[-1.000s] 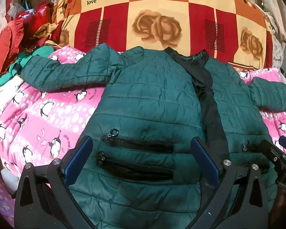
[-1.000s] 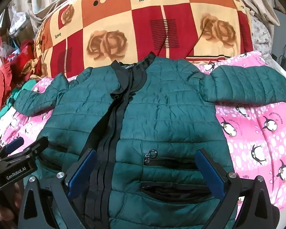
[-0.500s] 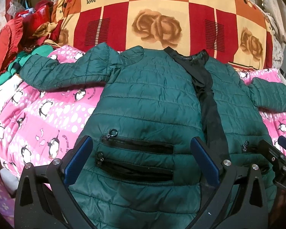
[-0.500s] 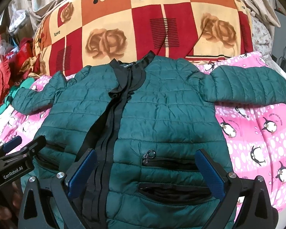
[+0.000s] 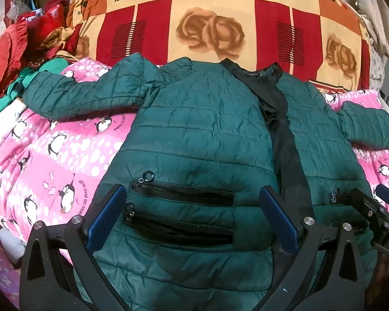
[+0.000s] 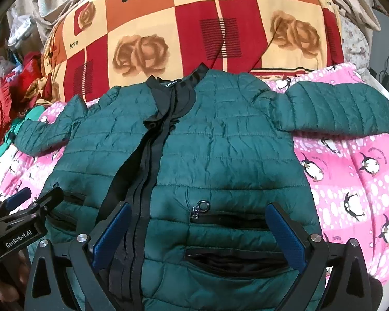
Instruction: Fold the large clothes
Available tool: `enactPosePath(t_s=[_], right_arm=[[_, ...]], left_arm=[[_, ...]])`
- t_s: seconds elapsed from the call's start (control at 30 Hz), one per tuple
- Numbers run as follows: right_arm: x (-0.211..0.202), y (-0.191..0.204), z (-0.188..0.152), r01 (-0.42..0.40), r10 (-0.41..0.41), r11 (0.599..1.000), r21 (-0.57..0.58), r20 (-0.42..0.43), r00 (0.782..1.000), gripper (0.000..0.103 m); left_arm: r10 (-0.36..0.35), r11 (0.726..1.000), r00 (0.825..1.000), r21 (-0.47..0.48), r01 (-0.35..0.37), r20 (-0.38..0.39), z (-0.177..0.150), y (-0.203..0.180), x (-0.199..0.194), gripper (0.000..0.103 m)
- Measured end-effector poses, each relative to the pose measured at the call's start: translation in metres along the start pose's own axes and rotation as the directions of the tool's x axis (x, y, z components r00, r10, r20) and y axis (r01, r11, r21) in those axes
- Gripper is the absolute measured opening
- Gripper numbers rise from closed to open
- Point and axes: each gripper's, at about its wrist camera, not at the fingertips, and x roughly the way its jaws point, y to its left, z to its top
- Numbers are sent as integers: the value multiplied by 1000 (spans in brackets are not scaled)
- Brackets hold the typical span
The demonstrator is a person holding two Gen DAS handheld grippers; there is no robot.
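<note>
Left wrist view shows the green quilted jacket [image 5: 199,134] spread front-up on the pink penguin blanket [image 5: 51,155], sleeves out to both sides, likely flattened ready for folding. The left claw [image 5: 192,207] hangs spread wide over its pocket, gripping nothing. Beside it, the right claw [image 6: 197,228] gapes just as wide, empty, above the other pocket.

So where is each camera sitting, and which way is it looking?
Left wrist: on the left gripper, looking forward over the green jacket's left half; open jaws show, and the right gripper at the edge.
Right wrist: on the right gripper, looking over the jacket's right half; open jaws show, left gripper at the edge.
Shared: jacket, penguin blanket, rose quilt.
</note>
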Motion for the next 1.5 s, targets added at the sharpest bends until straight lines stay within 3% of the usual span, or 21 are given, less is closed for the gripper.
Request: enactPosePath(t_s=[0.87,1.5], right_arm=[[12,-3,4,-3,4,1000,18,-12,1000,102],[37,1,33,3,-3,1000,-5,10,1000,102]], left_arm=[[-15,1000,1000,-28,14,-26,7,5,16,102],[20,1000,1000,-22,-20,-22,28,3,39,102]])
